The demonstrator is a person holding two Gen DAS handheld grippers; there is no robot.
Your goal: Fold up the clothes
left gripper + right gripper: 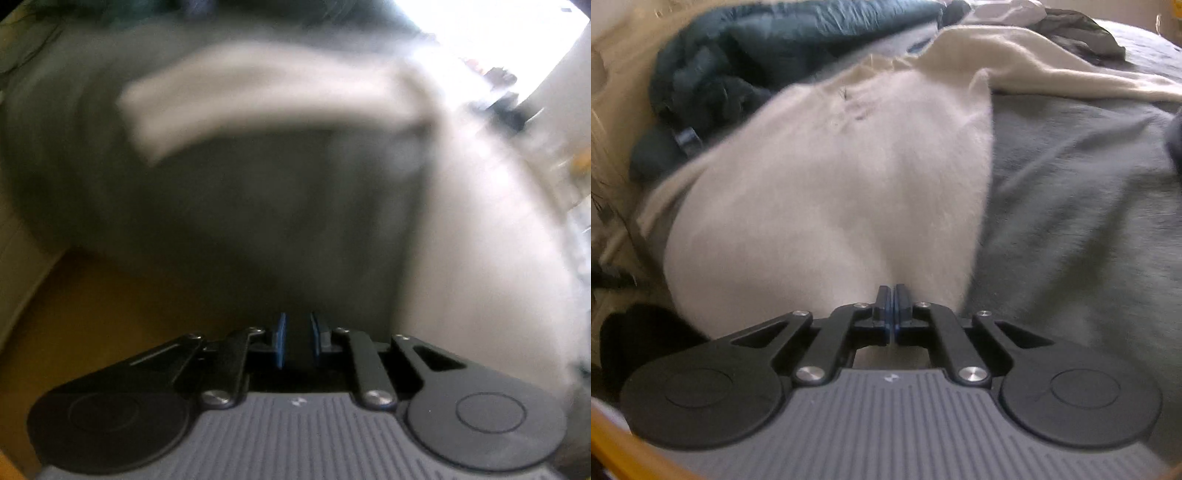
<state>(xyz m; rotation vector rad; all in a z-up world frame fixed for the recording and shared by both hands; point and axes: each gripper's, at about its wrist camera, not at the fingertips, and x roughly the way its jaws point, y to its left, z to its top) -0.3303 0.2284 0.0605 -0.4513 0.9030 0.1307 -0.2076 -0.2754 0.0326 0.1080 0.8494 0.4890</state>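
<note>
While blurred, grey bedding underlies all.

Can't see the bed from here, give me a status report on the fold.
Right hand-held gripper shut on cream sweater. Left hand-held gripper slightly apart, empty. Dark jacket beside sweater.

Beyond the blue-padded fingers, a fuzzy cream sweater; right of them a plain grey blanket; far left, dark teal bedding.

Fuzzy cream sweater draped over grey bed, one edge lifted and pinched, sleeve trailing back.
</note>
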